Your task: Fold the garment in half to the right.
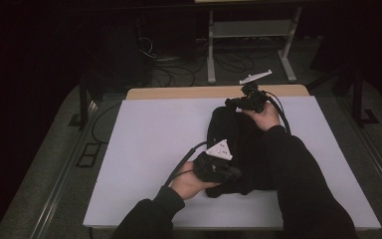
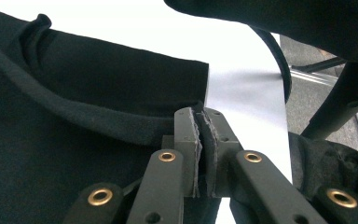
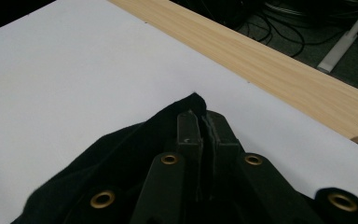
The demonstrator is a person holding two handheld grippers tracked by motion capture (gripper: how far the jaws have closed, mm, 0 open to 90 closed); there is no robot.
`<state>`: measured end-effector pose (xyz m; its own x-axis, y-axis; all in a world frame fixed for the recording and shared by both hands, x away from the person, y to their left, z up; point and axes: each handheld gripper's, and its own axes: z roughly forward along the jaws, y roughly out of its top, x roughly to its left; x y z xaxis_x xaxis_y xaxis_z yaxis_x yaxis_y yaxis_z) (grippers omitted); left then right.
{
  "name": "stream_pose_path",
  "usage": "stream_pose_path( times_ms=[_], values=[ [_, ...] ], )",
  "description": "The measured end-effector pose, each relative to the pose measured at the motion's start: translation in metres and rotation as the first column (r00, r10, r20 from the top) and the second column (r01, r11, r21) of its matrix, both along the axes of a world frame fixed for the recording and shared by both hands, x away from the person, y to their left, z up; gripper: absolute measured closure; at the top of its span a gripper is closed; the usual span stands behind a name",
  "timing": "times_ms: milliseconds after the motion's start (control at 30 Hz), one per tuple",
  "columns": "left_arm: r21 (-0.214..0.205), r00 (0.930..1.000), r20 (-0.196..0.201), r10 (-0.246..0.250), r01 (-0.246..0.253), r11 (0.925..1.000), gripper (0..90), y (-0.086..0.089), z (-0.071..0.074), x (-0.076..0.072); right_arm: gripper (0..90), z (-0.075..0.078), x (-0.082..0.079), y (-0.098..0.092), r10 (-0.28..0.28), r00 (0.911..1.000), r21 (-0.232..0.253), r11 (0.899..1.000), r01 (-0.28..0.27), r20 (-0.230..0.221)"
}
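Observation:
A black garment point(image 1: 243, 149) lies bunched on the white table top point(image 1: 149, 144), right of the middle. My left gripper point(image 1: 231, 173) is at the garment's near end, shut on a fold of its dark cloth point(image 2: 74, 121); in the left gripper view the jaws pinch the fabric edge between the pads point(image 2: 196, 144). My right gripper point(image 1: 231, 103) is at the garment's far end, shut on a corner of the cloth point(image 3: 135, 144), which pokes out just past the fingertips point(image 3: 189, 123). The person's right sleeve point(image 1: 298, 174) lies across the garment.
A wooden strip point(image 1: 214, 92) runs along the table's far edge, also seen as a wooden strip point(image 3: 284, 74) in the right gripper view. Beyond it stand a metal frame point(image 1: 248, 35) and loose cables point(image 1: 179, 69) on the floor. Bare white surface spreads to the left.

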<state>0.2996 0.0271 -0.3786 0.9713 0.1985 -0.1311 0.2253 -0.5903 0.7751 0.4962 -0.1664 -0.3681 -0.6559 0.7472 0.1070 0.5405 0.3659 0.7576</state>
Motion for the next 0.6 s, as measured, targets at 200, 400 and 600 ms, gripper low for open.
stream_pose_path(
  times_ms=[200, 400, 600],
  values=[
    [0.007, 0.9997, 0.002, -0.023, 0.023, 0.9997, 83.4, -0.012, 0.000, 0.001, 84.3, -0.002, -0.002, -0.013, -0.021, 0.9998, 0.009, 1.000, 0.021, -0.003],
    [0.012, 0.9990, 0.005, -0.045, 0.045, 0.9989, 83.4, -0.024, 0.000, 0.002, 84.3, -0.005, -0.002, -0.025, -0.040, 0.9992, 0.008, 0.999, 0.040, -0.008],
    [0.001, 0.9988, 0.000, -0.049, 0.049, 0.9988, 83.3, -0.035, -0.001, 0.003, 84.3, -0.007, -0.004, -0.034, -0.048, 0.9988, 0.012, 0.999, 0.048, -0.009]
  ],
)
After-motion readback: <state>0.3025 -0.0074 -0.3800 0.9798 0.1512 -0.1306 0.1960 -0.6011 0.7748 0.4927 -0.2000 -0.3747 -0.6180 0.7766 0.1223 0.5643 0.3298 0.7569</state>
